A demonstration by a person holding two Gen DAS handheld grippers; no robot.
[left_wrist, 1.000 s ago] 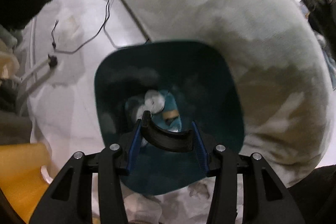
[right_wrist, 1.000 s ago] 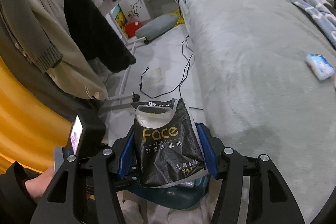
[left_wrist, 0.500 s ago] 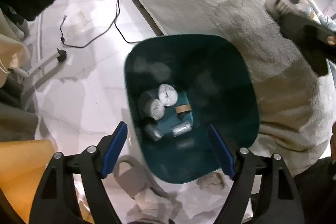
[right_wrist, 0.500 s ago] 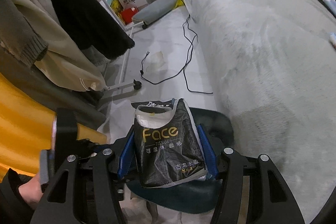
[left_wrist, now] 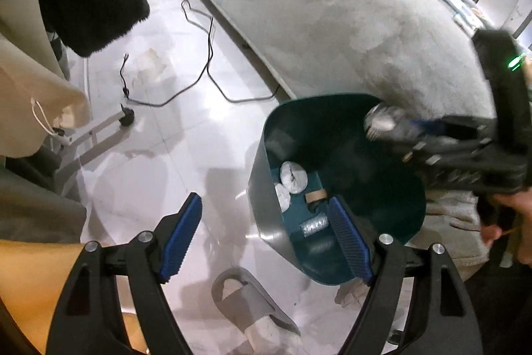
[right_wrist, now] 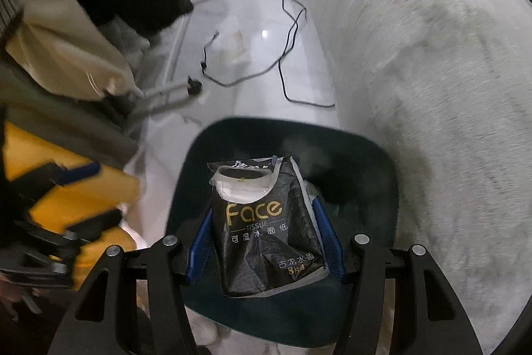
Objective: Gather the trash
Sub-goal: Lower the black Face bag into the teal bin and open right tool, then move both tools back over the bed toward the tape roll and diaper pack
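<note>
Left wrist view: the left tongs (left_wrist: 264,237) are spread wide with nothing in them, hanging over the near rim of the teal bin (left_wrist: 262,175), which sits ahead and to their right beside the bed (left_wrist: 332,22). Wadded tissues (left_wrist: 292,177) and a cardboard tube (left_wrist: 316,196) already lie in the bottom.

Right wrist view: the right tongs (right_wrist: 264,242) are about half closed, pinching a black tissue pack (right_wrist: 266,232) directly over the bin. It reads "Face TISSUE" plus Chinese characters. Looks like the drop step; next they just need to let go.
</note>
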